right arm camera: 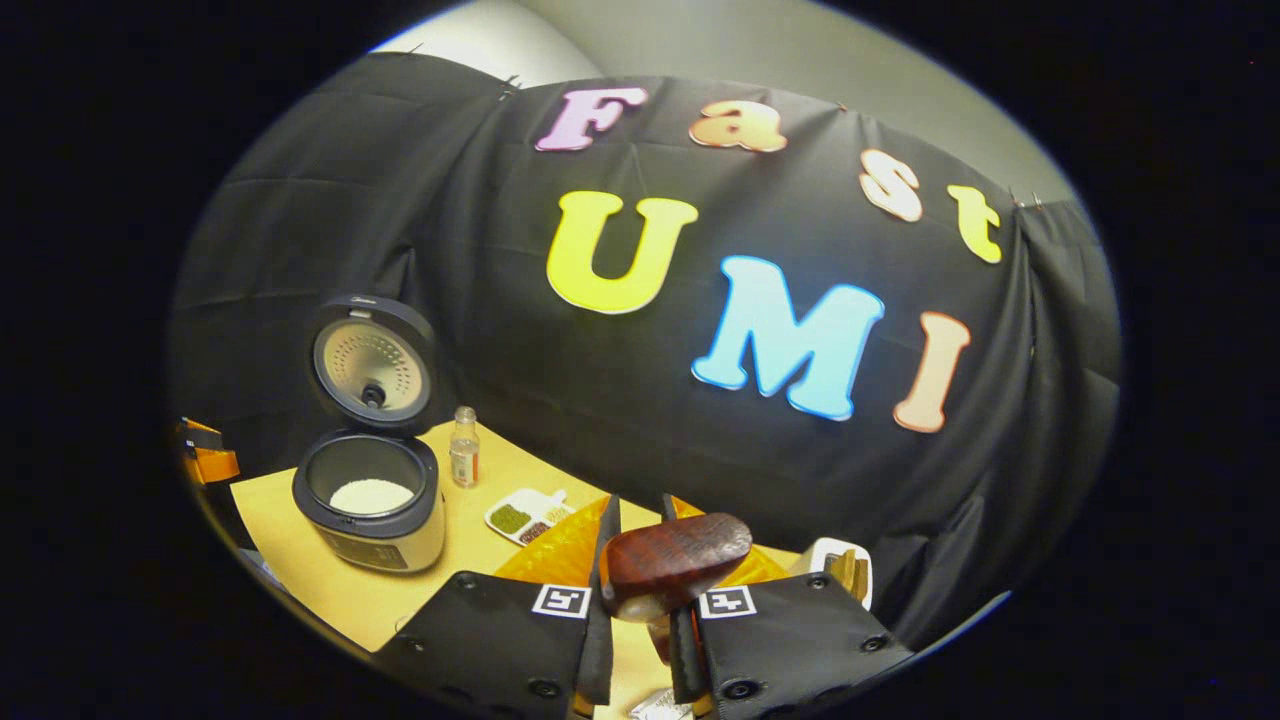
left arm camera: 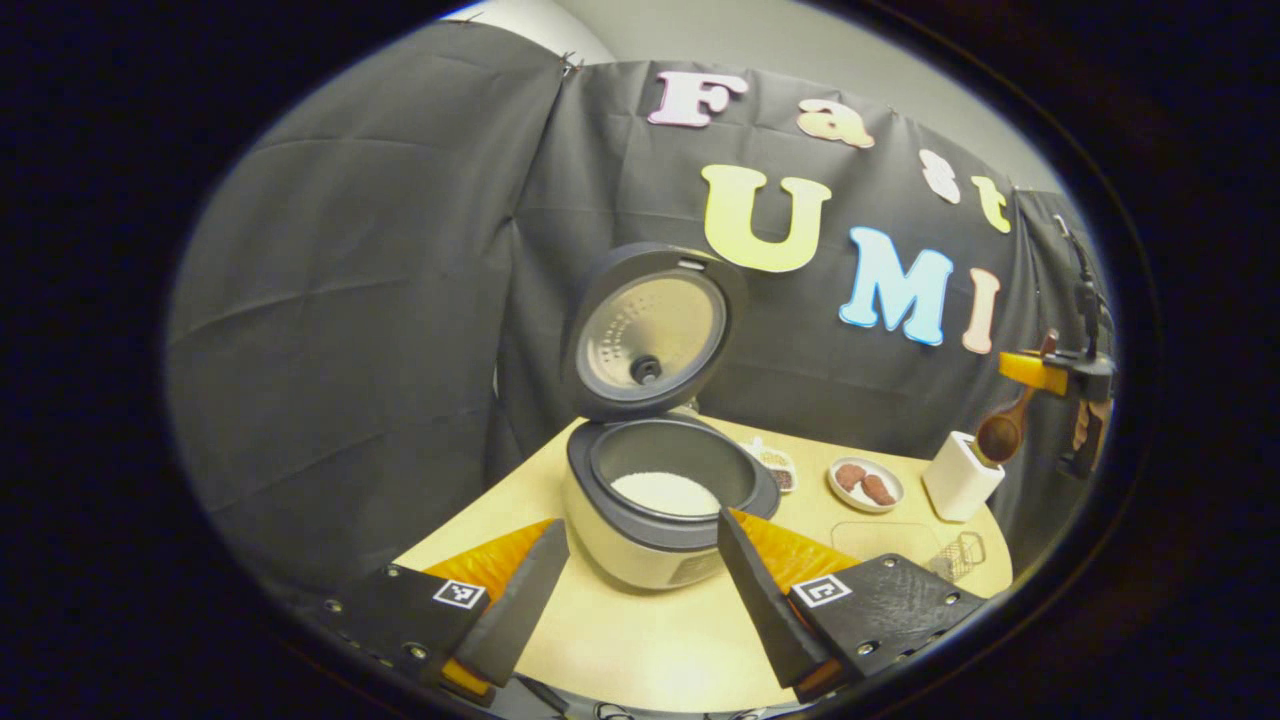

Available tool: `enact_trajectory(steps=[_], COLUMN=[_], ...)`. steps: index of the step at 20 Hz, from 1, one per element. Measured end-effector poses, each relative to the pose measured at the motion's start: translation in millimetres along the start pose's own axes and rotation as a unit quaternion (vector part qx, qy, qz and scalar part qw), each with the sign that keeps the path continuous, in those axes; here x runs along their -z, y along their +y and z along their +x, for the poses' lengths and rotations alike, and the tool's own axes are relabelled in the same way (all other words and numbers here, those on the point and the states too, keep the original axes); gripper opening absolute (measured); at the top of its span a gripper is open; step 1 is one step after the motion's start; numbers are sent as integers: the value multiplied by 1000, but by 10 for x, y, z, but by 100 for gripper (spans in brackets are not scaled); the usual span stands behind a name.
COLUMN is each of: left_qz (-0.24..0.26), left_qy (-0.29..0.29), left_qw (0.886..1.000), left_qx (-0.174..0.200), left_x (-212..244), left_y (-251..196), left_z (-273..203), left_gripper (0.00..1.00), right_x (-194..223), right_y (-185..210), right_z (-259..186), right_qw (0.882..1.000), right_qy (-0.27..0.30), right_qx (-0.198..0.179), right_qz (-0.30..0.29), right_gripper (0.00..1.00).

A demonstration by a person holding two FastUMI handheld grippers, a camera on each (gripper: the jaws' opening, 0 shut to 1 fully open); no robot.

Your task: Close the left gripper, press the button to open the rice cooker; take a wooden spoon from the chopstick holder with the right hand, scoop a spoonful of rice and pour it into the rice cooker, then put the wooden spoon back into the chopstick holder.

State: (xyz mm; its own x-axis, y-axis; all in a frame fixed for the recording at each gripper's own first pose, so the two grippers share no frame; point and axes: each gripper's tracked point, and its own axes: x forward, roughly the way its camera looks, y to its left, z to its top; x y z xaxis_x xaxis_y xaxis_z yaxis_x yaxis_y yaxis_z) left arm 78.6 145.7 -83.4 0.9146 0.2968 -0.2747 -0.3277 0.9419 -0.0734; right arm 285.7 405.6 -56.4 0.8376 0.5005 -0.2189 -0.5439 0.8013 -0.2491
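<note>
Above holder (left arm camera: 960,476), spoon (left arm camera: 1000,432), seemingly clear.

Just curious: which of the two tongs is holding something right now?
The right tongs, shut on the wooden spoon by the white chopstick holder. The left tongs stand open and empty.

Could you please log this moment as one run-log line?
rice cooker: open, rice inside | left gripper: open | right gripper: shut on wooden spoon
</note>
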Motion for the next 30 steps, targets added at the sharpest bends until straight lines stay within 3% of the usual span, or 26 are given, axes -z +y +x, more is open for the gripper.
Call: enact_trajectory(steps=[6, 10, 12, 13, 16, 20, 21, 30], left_qz=[9, 7, 0, -3, -1, 7, 7, 30], left_qy=[10, 17, 21, 26, 31, 24, 24, 17], left_qw=[1000, 1000, 999, 999, 998, 998, 998, 996], left_qx=[-2, -17, -29, -34, -49, -62, -63, -79], left_x=[2, 71, 114, 134, 169, 143, 152, 181], left_y=[-472, -691, -757, -787, -878, -1040, -1095, -1428], left_z=[-20, -115, -167, -199, -286, -433, -463, -829], left_gripper=[94, 95, 94, 94, 95, 95, 95, 95], right_x=[359, 577, 659, 681, 732, 825, 841, 945], right_y=[-141, -76, -63, -44, 27, 64, 102, 269], right_z=[-101, -144, -143, -146, -162, -163, -160, -204], right_qw=[995, 980, 972, 966, 948, 931, 925, 865], right_qy=[47, 80, 91, 96, 113, 125, 128, 169], right_qx=[25, 30, 35, 35, 37, 37, 34, 56], right_qz=[86, 178, 214, 237, 296, 341, 355, 469], right_gripper=[25, 22, 25, 22, 25, 22, 25, 23])
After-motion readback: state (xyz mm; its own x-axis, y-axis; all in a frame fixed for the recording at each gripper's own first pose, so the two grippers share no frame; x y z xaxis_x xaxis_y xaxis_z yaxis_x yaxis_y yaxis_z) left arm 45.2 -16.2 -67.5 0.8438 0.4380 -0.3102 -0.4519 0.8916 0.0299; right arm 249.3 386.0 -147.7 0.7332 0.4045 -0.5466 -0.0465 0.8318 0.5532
